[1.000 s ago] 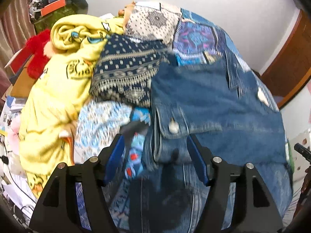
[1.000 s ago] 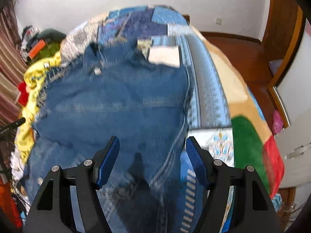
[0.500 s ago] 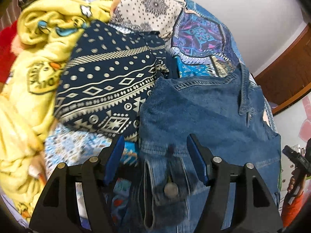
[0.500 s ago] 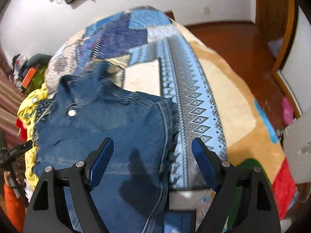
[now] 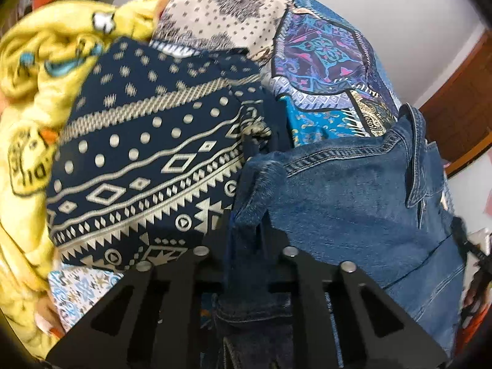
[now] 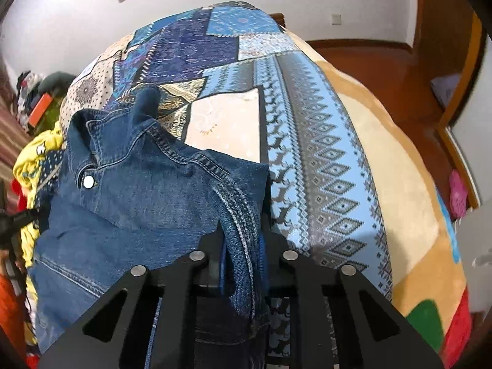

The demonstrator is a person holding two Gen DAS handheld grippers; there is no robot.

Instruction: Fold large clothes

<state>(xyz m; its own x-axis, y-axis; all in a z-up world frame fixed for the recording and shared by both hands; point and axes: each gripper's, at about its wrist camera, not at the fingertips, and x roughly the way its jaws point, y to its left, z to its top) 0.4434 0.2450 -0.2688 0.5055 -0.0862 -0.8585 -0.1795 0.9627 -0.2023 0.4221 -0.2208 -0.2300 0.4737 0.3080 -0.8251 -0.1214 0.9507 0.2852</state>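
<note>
A blue denim jacket lies spread on the bed, collar toward the far side. In the left wrist view my left gripper is closing its jaws on the jacket's left shoulder corner, and a fold of denim is pinched between them and bunches over the fingers. In the right wrist view the denim jacket shows its collar and a metal button. My right gripper is closing on the right shoulder edge, with the seam squeezed between the blue pads.
A navy garment with cream patterns lies just left of the jacket, and a yellow blanket is heaped beyond it. The patchwork bedspread stretches right and far. Wooden floor lies past the bed's right edge.
Both grippers moved forward and down along the jacket to its shoulder corners. Their jaws stood wide open before and have now closed on the denim.
</note>
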